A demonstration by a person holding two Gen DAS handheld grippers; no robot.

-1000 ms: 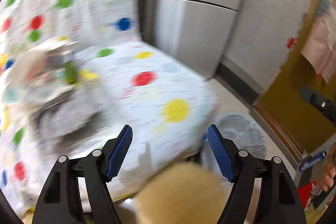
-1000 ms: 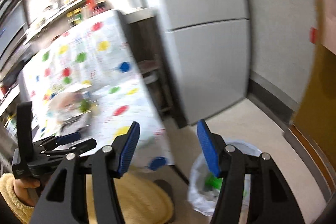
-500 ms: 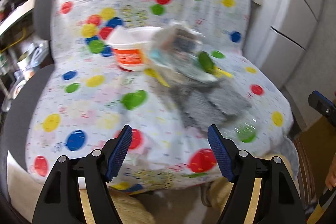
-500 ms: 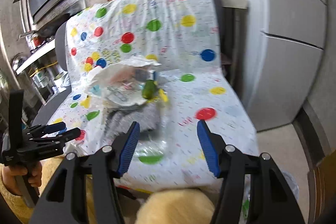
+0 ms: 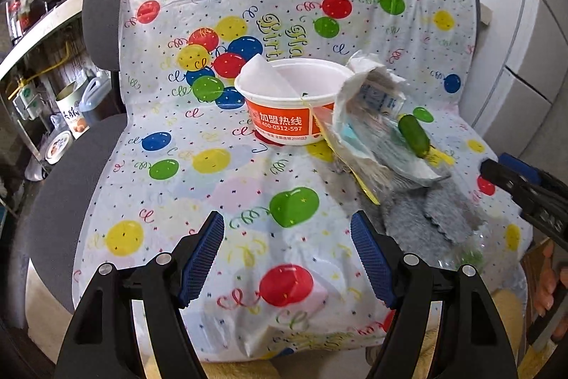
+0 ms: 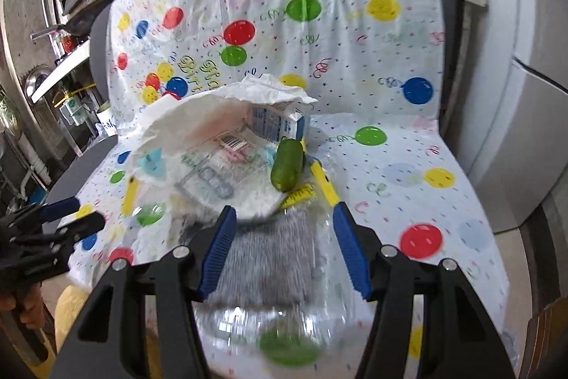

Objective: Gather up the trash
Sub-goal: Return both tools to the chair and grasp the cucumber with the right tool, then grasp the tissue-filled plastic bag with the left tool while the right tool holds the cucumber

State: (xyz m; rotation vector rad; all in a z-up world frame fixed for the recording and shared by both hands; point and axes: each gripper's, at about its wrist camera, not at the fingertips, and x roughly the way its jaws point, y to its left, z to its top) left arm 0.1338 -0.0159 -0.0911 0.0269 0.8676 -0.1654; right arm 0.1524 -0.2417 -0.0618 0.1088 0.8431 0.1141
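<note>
Two fisheye views look down onto a chair draped in a white plastic balloon-print sheet [image 5: 220, 173].

In the left wrist view, the left gripper [image 5: 287, 258] fills the bottom centre, its blue-padded jaws spread wide with only the sheet showing between them. Above it, mid-frame, stands a white and orange paper bowl [image 5: 284, 109] with a white paper flap leaning inside. Touching its right side is a heap of trash: crumpled white paper [image 5: 358, 84], a blue-printed carton [image 5: 380, 96] largely buried under it, and a small green cucumber-like thing [image 5: 413, 134] on top. A grey cloth [image 5: 426, 215] lies lower right, partly under the heap. The right gripper enters at the right edge, cut off.

In the right wrist view, the right gripper [image 6: 284, 247] sits at bottom centre, jaws moderately apart and gripping nothing; the grey cloth shows between them. A clear plastic bottle [image 6: 301, 315] along the bottom is blurred and hard to trace. The bowl is almost wholly hidden behind the paper here. The left gripper appears at the left edge.
</note>
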